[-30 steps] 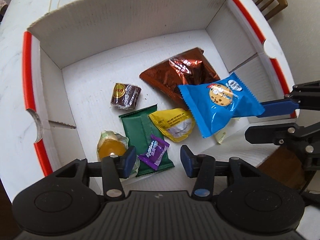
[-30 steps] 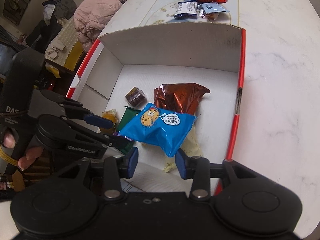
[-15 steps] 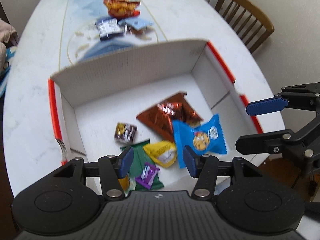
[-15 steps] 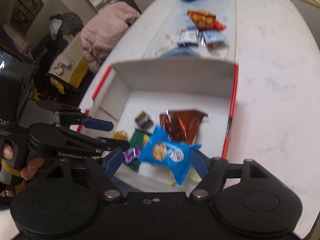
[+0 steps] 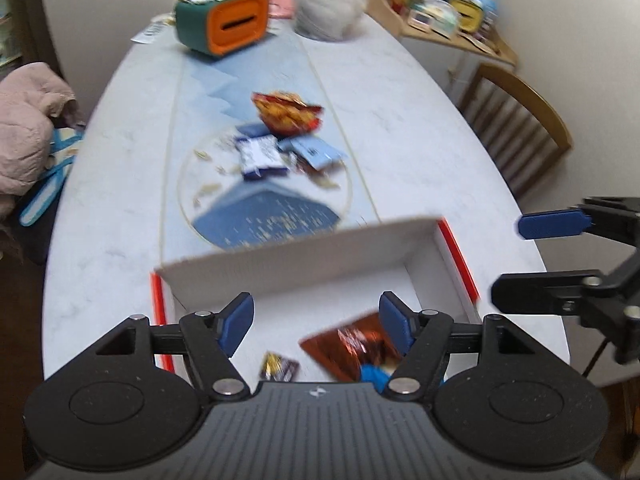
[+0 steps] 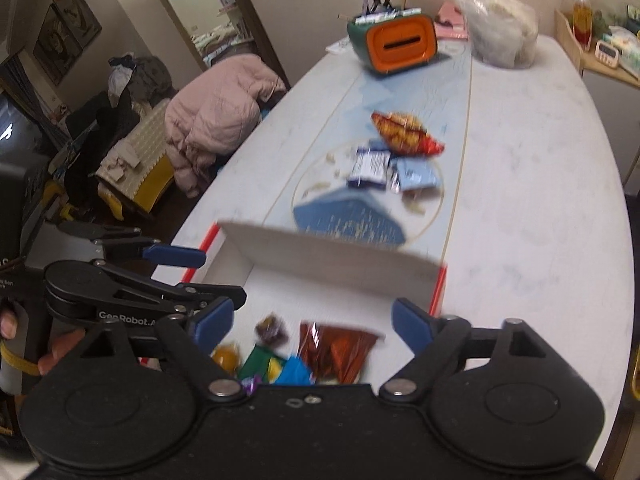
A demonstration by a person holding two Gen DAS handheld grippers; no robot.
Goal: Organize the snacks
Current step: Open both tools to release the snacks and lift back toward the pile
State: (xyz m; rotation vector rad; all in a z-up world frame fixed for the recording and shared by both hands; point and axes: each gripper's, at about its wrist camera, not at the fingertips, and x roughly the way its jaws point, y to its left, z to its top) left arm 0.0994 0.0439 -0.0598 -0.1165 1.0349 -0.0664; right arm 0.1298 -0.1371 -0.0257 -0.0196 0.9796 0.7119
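A white cardboard box (image 5: 300,256) (image 6: 328,260) with red edges holds several snacks: a brown foil packet (image 5: 352,340) (image 6: 340,348), a blue cookie packet (image 5: 374,376) (image 6: 294,372), a small dark candy (image 5: 278,366) (image 6: 272,328) and a green bar (image 6: 256,360). My left gripper (image 5: 316,316) (image 6: 200,276) hovers above the box's left side. Its jaws are opening with nothing between them. My right gripper (image 6: 312,320) (image 5: 532,260) hangs over the right side, jaws opening wide and empty. Beyond the box lie a red-orange chip bag (image 5: 286,114) (image 6: 404,132), a dark blue packet (image 5: 260,156) (image 6: 370,168) and a light blue packet (image 5: 312,152) (image 6: 416,174).
An orange and green container (image 5: 224,20) and a clear plastic bag (image 5: 326,0) stand at the table's far end. A wooden chair (image 5: 516,120) is at the right edge. A pink jacket (image 6: 216,120) lies on furniture to the left.
My right gripper let go of the blue cookie packet, which now lies in the box. Both grippers rose, tilted up toward the table's far end, and widened their jaws.
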